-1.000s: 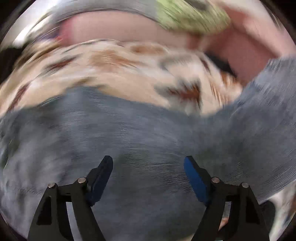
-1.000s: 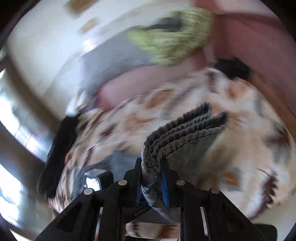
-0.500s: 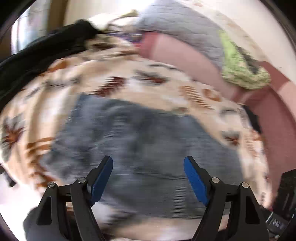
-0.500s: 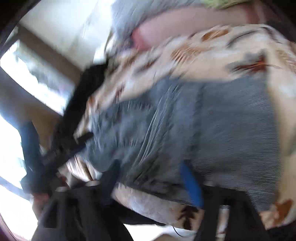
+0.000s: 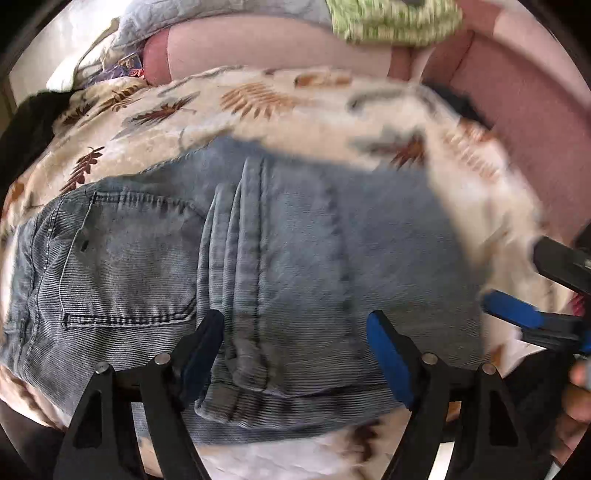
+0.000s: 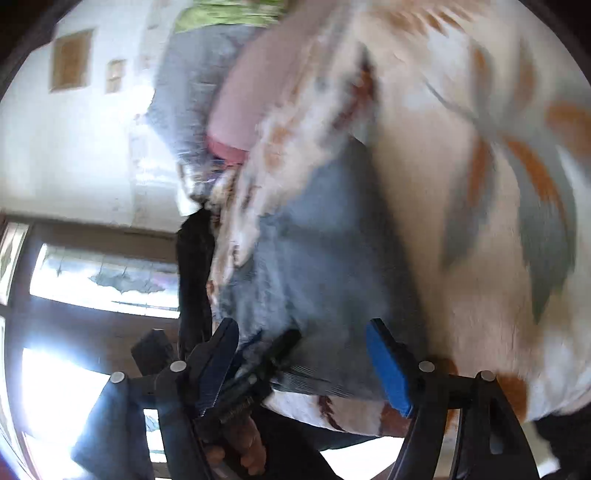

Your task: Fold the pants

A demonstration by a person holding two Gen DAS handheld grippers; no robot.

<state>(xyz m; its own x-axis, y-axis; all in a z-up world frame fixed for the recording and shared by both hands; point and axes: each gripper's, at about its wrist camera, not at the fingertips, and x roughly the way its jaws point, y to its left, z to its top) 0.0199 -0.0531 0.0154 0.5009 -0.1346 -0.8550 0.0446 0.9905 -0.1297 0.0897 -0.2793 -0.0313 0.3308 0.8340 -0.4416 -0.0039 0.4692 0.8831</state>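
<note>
1. Far left in the left wrist view: a black garment point(image 5: 26, 125) bunched at the edge of the leaf-print blanket point(image 5: 258, 107).
2. Lying folded on that blanket, across the middle of the view: grey-blue corduroy pants point(image 5: 295, 240), back pocket point(image 5: 133, 254) face-up on the left, a bundle of stacked leg folds running top to bottom just right of the pocket.
3. Low in the same view: left gripper point(image 5: 295, 354) with jaws spread wide, blue pads on either side of the fold bundle, closed on nothing; whether the tips touch the cloth cannot be told.
4. Behind the blanket: a pink sofa back point(image 5: 277, 48), with a grey quilted cover point(image 5: 207, 14) and a green patterned cloth point(image 5: 391, 22) draped over its top.
5. At the right edge of the left wrist view: right gripper point(image 5: 546, 295), blurred, jaws apart, beside the right end of the pants.
6. In the right wrist view, heavily blurred and rolled sideways: a bright window point(image 6: 99, 280) on the left, white wall point(image 6: 74, 155) above it.
7. Centre of that view: the pants point(image 6: 325, 266) as a grey-blue mass on the blanket point(image 6: 480, 184), near edge lying between the wide-open jaws of the right gripper point(image 6: 299, 365).
8. Low left there: the left gripper point(image 6: 251, 365), dark and blurred, against the pants' edge, with fingers of the person's hand point(image 6: 247, 446) below it.
</note>
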